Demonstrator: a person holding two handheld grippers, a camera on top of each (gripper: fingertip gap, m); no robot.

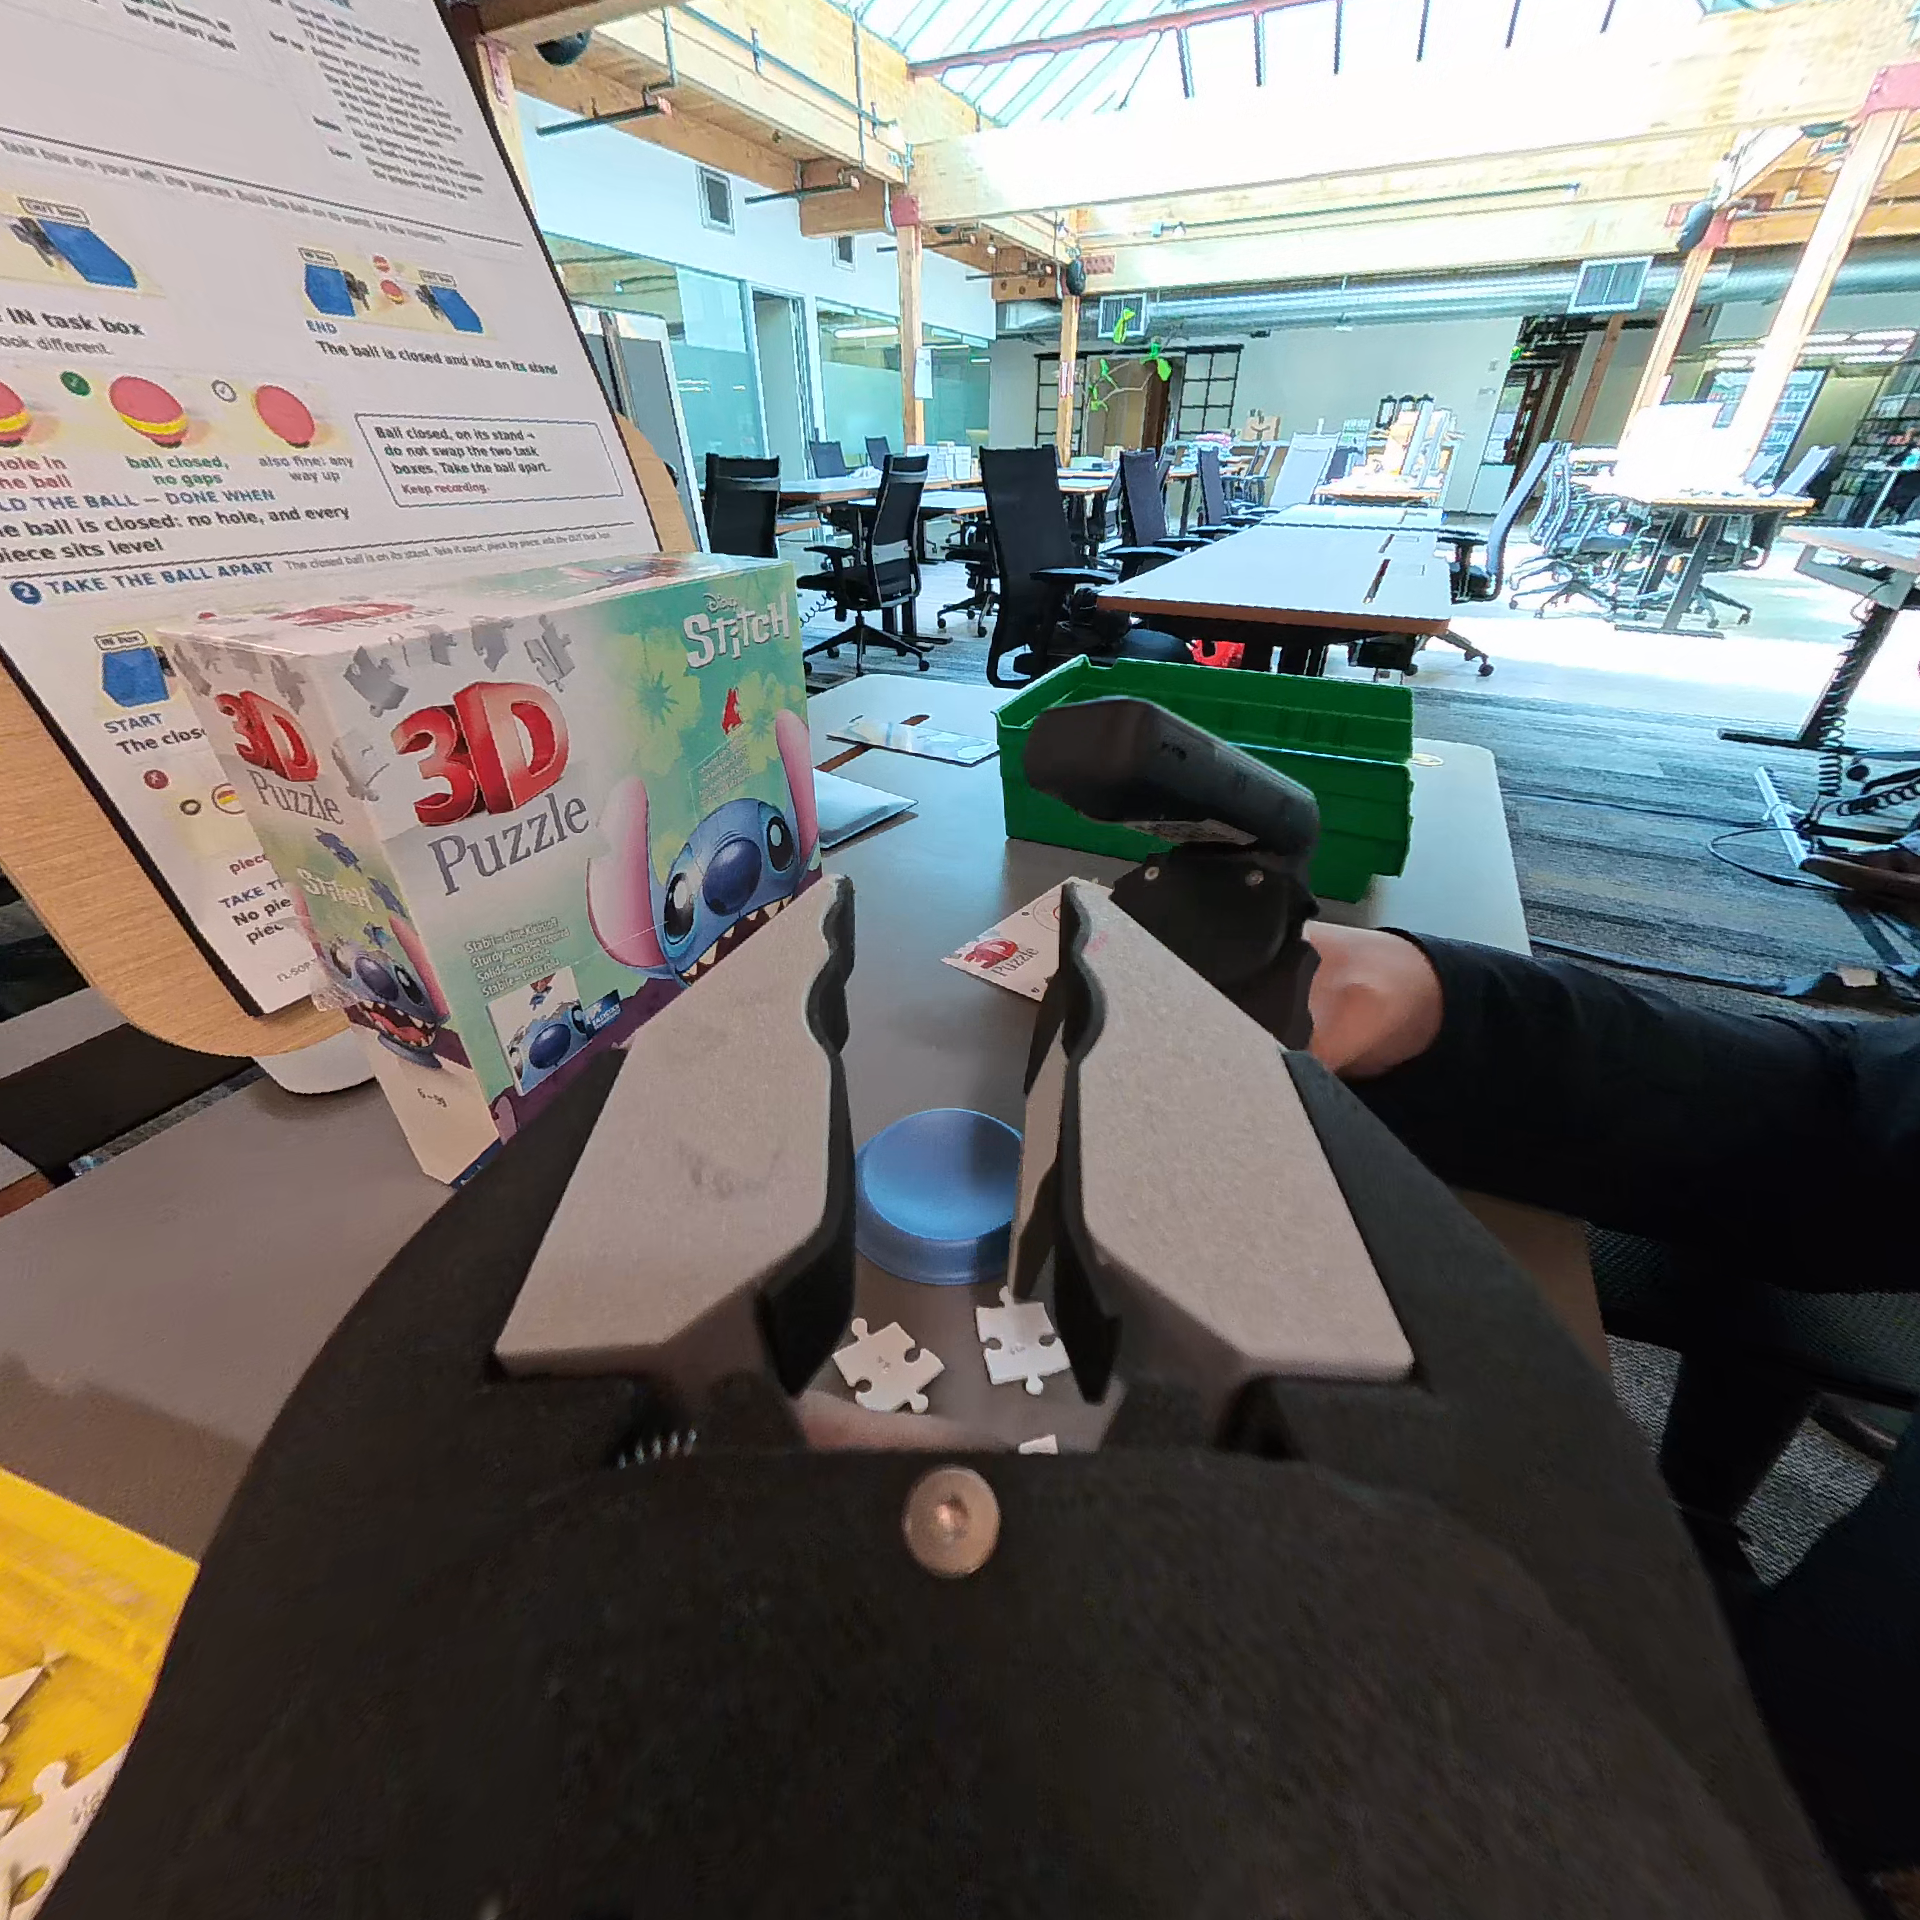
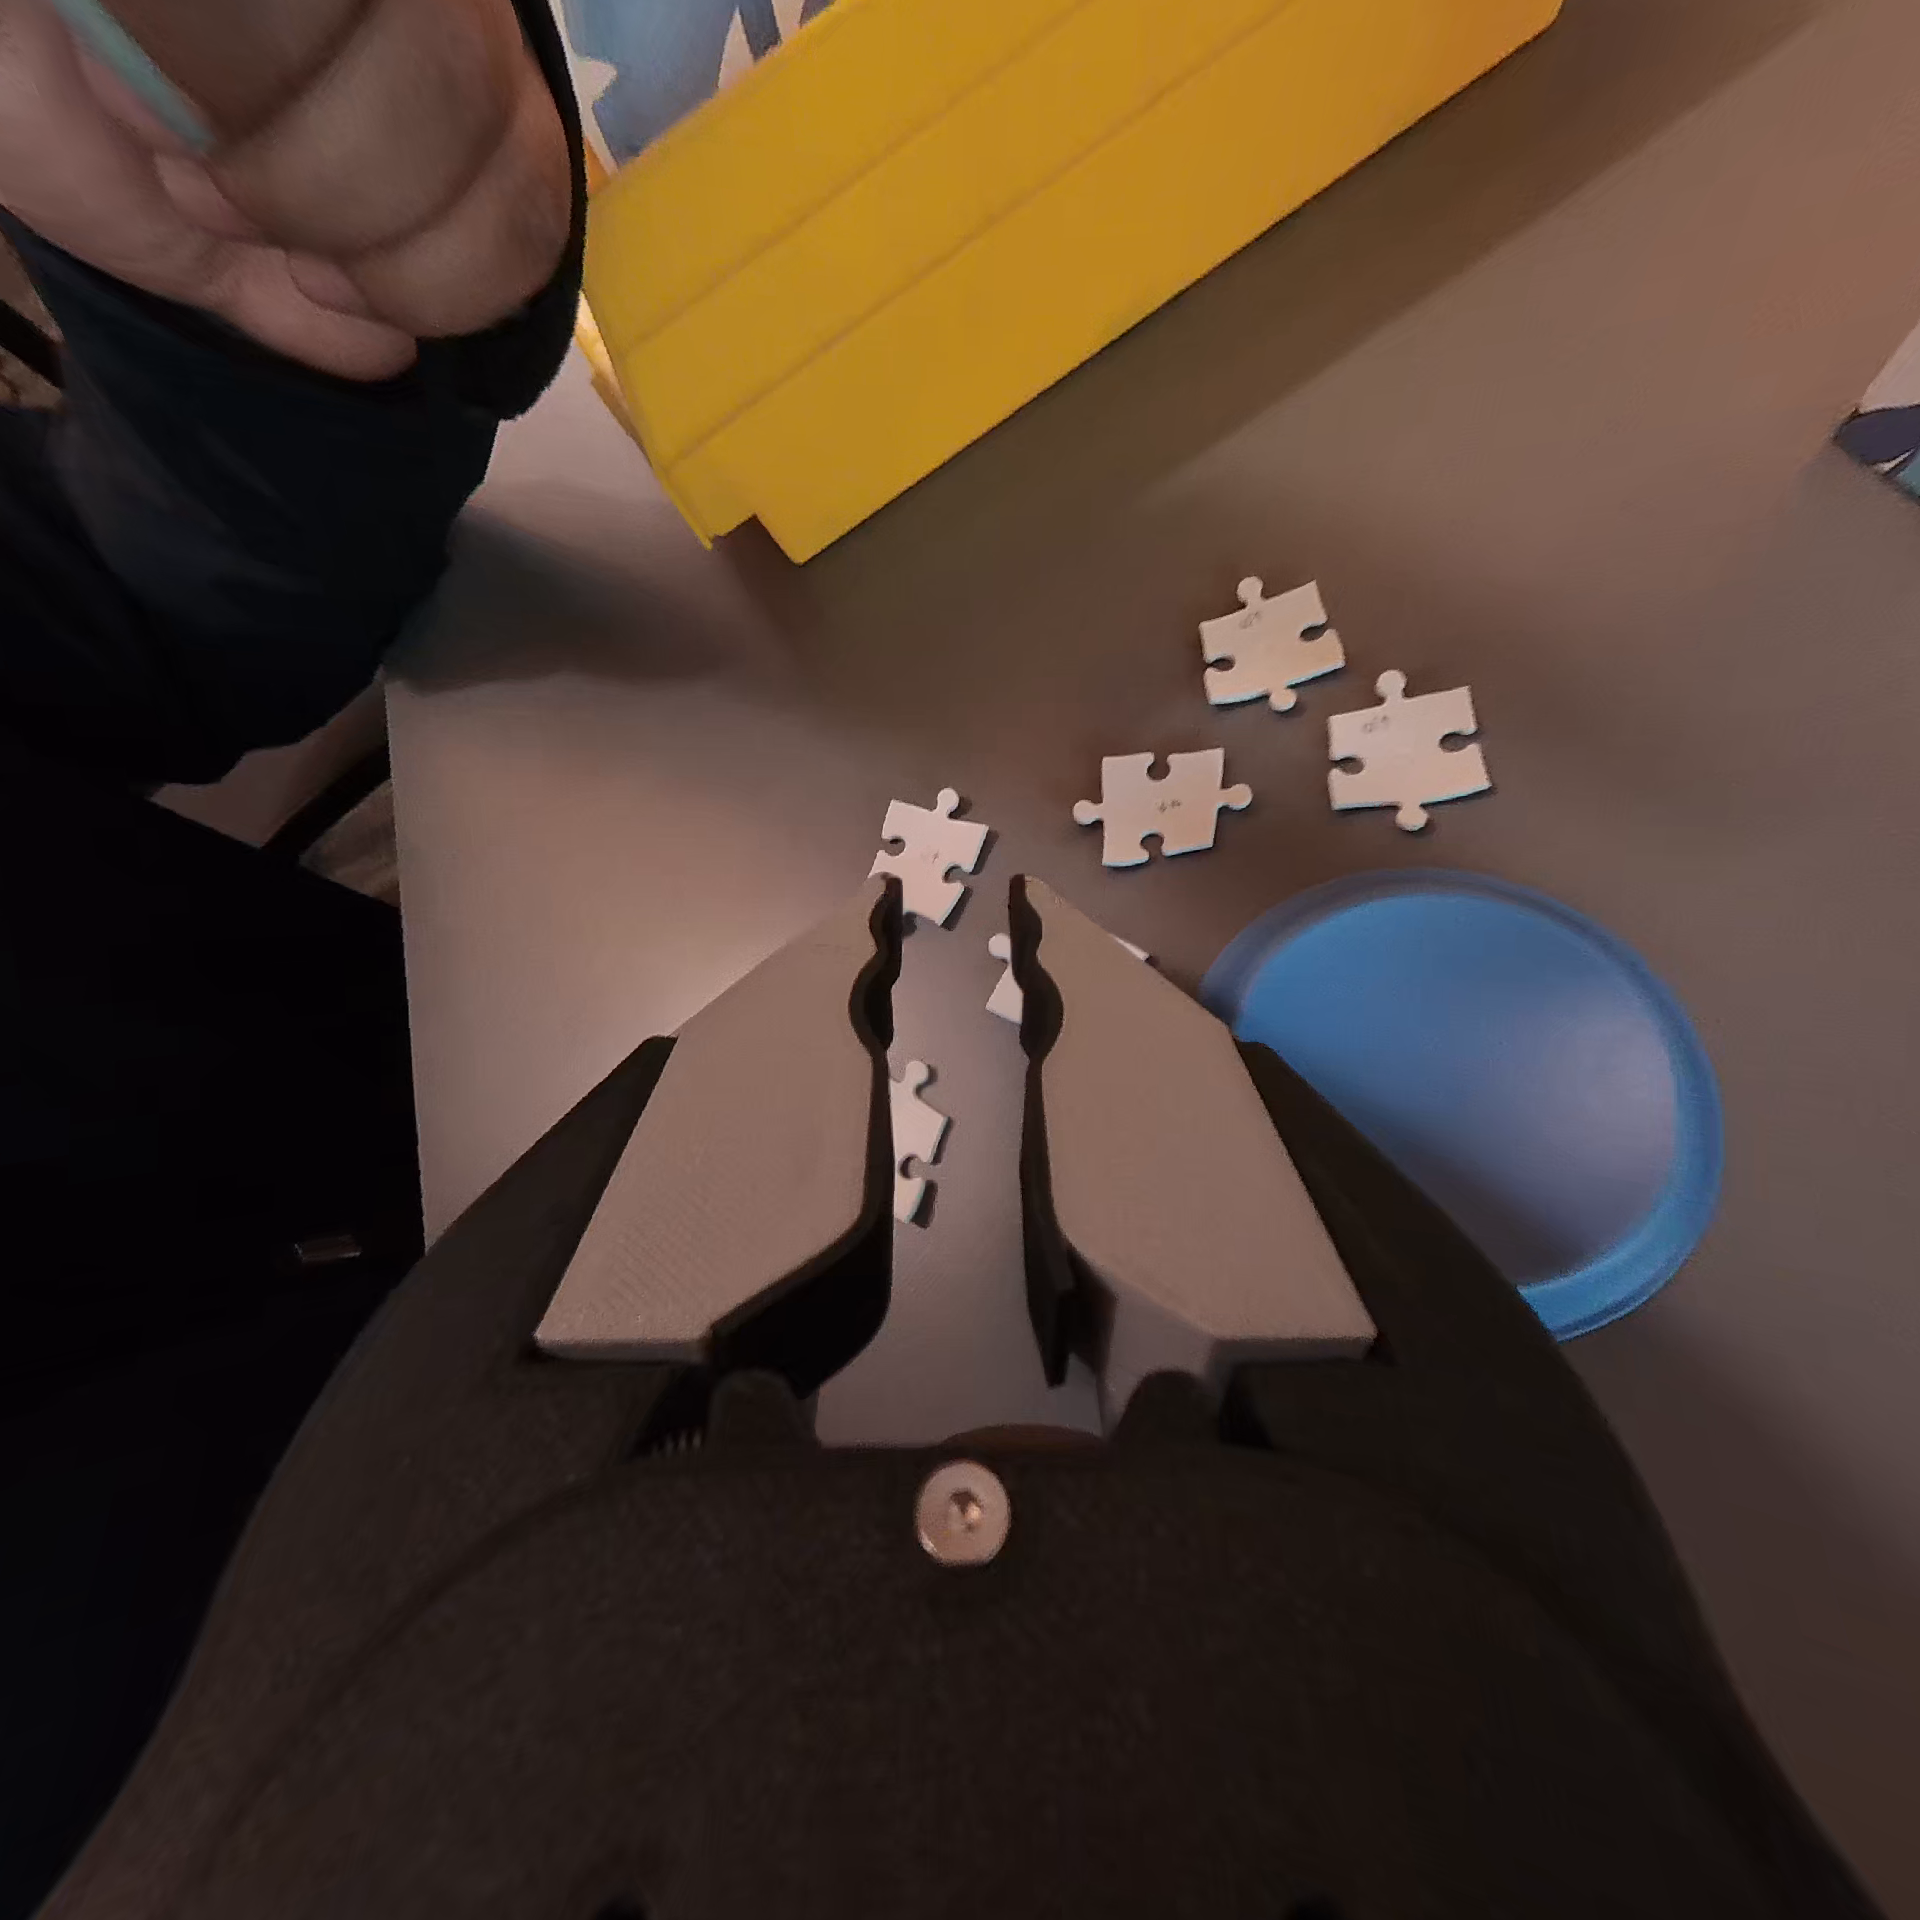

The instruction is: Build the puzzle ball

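Puzzle pieces (image 2: pixel 1158 805): six counted in right wrist view, white backs up, lying flat and loose on grey table, none joined, two partly hidden. Round blue stand (image 2: pixel 1475 1091): shallow dish, upright, empty, just beside pieces. Yellow bin (image 2: pixel 935 260) near, more pieces showing inside.

bright skylit hall, blown-out glare; dim, slightly blurred tabletop; fisheye-bent edges.

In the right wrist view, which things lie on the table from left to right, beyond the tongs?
Person's hand → yellow bin → blue round stand → corner of the puzzle box at the right edge.
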